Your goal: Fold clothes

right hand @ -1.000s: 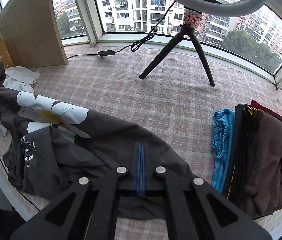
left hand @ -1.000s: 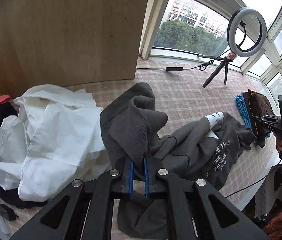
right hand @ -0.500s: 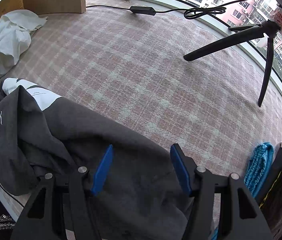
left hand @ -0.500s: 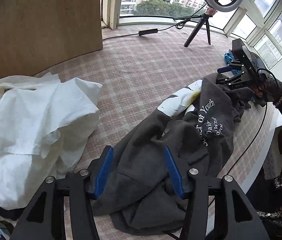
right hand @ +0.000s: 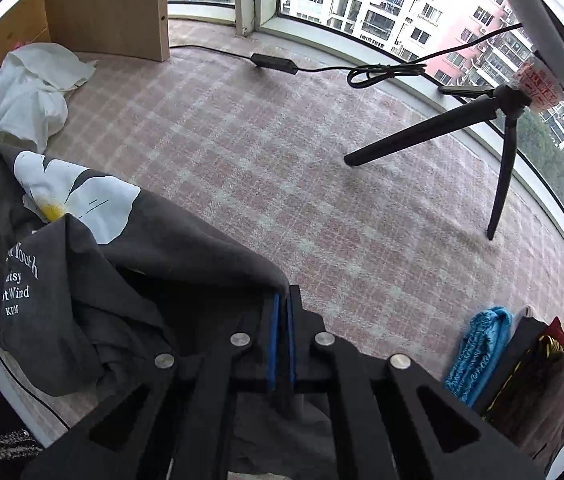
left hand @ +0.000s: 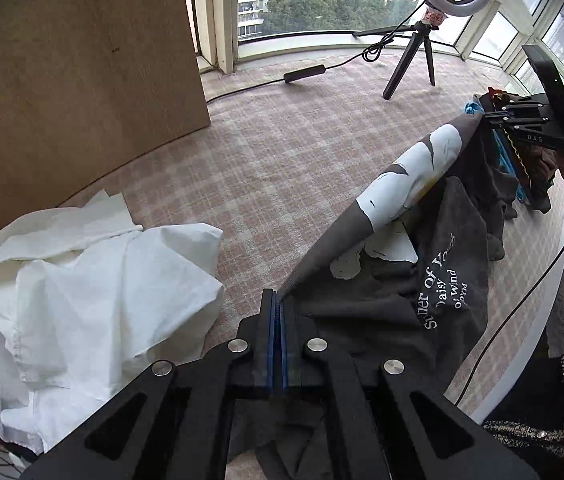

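Both grippers have hold of the same dark grey T-shirt point(left hand: 393, 304) and it hangs stretched between them above the pink checked tabletop point(left hand: 282, 160). The left gripper point(left hand: 277, 312) has its blue-lined jaws pressed together on one end of the shirt's upper edge, and from there the taut edge runs away toward two o'clock to the right gripper point(left hand: 493, 118), whose jaws are likewise pinched closed on the far end. In the right wrist view the right gripper point(right hand: 282, 308) bites the cloth at its tip, with the shirt falling away toward nine o'clock. A white daisy print point(right hand: 78, 196) with a yellow centre and white lettering point(left hand: 443, 280) show on the drooping front. A crumpled white garment point(left hand: 94, 296) lies at nine o'clock of the left gripper, close beside the shirt. Folded clothes point(right hand: 521, 364), blue and brown among them, sit at four o'clock in the right view. A ring light on a tripod point(left hand: 413, 60) stands by the window.
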`<control>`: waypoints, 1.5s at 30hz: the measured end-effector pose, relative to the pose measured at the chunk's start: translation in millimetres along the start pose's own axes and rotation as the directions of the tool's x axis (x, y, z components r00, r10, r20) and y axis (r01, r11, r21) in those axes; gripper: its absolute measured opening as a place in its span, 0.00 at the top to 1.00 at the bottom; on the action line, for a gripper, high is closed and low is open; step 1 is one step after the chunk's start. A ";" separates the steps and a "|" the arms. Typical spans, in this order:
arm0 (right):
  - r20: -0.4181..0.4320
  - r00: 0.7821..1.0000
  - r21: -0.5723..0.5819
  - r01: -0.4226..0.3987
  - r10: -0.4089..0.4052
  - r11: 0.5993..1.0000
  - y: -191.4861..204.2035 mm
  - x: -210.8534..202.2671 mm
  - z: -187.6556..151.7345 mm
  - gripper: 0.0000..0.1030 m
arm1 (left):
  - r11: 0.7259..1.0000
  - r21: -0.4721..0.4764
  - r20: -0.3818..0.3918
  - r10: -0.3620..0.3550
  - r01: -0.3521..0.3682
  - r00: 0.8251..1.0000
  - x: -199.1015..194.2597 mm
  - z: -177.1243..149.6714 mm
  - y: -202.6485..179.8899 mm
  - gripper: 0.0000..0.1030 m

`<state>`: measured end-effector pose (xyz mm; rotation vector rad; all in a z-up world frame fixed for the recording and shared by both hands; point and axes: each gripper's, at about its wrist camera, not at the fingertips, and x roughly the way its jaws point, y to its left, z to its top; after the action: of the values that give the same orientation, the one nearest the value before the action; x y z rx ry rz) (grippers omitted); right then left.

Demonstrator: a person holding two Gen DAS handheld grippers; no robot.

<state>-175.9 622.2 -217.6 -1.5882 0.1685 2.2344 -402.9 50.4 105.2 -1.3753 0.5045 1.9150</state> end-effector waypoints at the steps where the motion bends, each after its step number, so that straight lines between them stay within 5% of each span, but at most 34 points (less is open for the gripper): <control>1: 0.043 0.999 0.011 -0.008 0.007 1.000 0.4 -22.3 -1.4 0.97 | 1.000 0.013 0.023 0.005 -0.006 1.000 -16.5 -7.6 -1.9 0.98; 5: 0.066 0.997 0.011 -0.044 0.043 0.999 20.8 -68.7 -40.0 0.97 | 0.996 -0.020 -0.009 -0.082 0.081 0.997 -33.0 -64.0 -15.2 0.94; 7: -0.041 0.995 0.021 -0.087 0.088 0.996 33.6 -52.5 -80.5 0.96 | 0.991 -0.048 -0.112 -0.132 0.127 0.985 -8.7 -104.1 -31.6 0.92; 9: -0.226 0.967 0.029 -0.113 0.116 0.993 43.4 -16.9 -135.3 0.96 | 0.986 -0.072 -0.206 -0.165 0.153 0.964 13.5 -142.1 -46.8 0.89; 13: -0.341 0.936 0.040 -0.071 0.080 0.997 42.7 -1.4 -182.4 0.96 | 0.990 -0.095 -0.173 -0.120 0.105 0.978 9.3 -151.1 -39.6 0.89; 15: -0.265 0.958 0.103 -0.081 0.106 0.991 30.5 -12.4 -171.0 0.89 | 0.995 -0.075 -0.117 -0.080 0.072 0.990 1.7 -130.0 -31.5 0.84; 17: -0.165 0.981 0.144 -0.081 0.104 0.986 17.6 -24.3 -151.5 0.55 | 0.997 -0.051 -0.080 -0.064 0.060 0.995 9.3 -104.4 -25.4 0.66; 19: -0.079 0.995 0.126 -0.043 0.053 0.991 9.2 -26.0 -128.5 0.41 | 0.998 -0.036 -0.052 -0.056 0.054 0.997 21.1 -78.1 -19.5 0.53; 21: -0.044 0.998 0.140 -0.046 0.053 0.989 -0.3 -15.9 -107.4 0.41 | 0.998 -0.023 -0.035 -0.053 0.052 0.998 35.8 -53.7 -13.8 0.51; 25: -0.048 0.985 0.208 -0.153 0.166 0.966 -7.6 18.4 -76.7 0.41 | 0.997 -0.030 -0.124 -0.072 0.068 0.990 90.7 -35.8 -7.2 0.50; 27: -0.057 0.976 0.189 -0.194 0.208 0.963 5.8 34.4 -72.6 0.41 | 0.998 -0.027 -0.156 -0.067 0.064 0.985 109.3 -36.3 -8.5 0.67; 28: -0.061 0.975 0.166 -0.202 0.214 0.965 14.8 40.8 -72.0 0.42 | 0.998 -0.021 -0.164 -0.062 0.059 0.984 112.7 -38.8 -10.4 0.91; 30: -0.076 0.977 0.120 -0.189 0.199 0.975 29.9 50.8 -73.3 0.66 | 0.999 -0.016 -0.159 -0.053 0.051 0.986 109.4 -45.1 -14.1 0.95; 31: -0.088 0.978 0.125 -0.179 0.191 0.976 33.0 54.1 -75.2 0.95 | 0.998 -0.021 -0.144 -0.056 0.054 0.988 101.1 -49.1 -14.8 0.96; 36: -0.087 0.977 0.164 -0.180 0.196 0.970 36.1 24.5 -99.0 0.95 | 0.997 -0.021 -0.057 -0.073 0.072 0.996 32.1 -87.9 -28.0 0.99; 39: -0.081 0.974 0.145 -0.199 0.212 0.969 44.2 -7.9 -123.6 0.95 | 0.989 -0.035 -0.088 -0.145 0.143 0.985 14.1 -124.1 -47.0 0.99; 43: -0.222 0.943 0.116 -0.228 0.249 0.967 60.4 0.6 -168.0 0.94 | 0.991 -0.003 -0.181 -0.133 0.134 0.974 22.0 -153.4 -69.3 0.95; 45: -0.282 0.939 0.086 -0.180 0.198 0.980 63.2 10.4 -179.5 0.91 | 0.992 -0.012 -0.135 -0.126 0.125 0.983 17.7 -138.1 -60.1 0.94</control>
<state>-44.8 509.6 -298.0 -1.9323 0.4831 2.0969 -271.7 3.7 45.0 -1.5110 0.4678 1.7302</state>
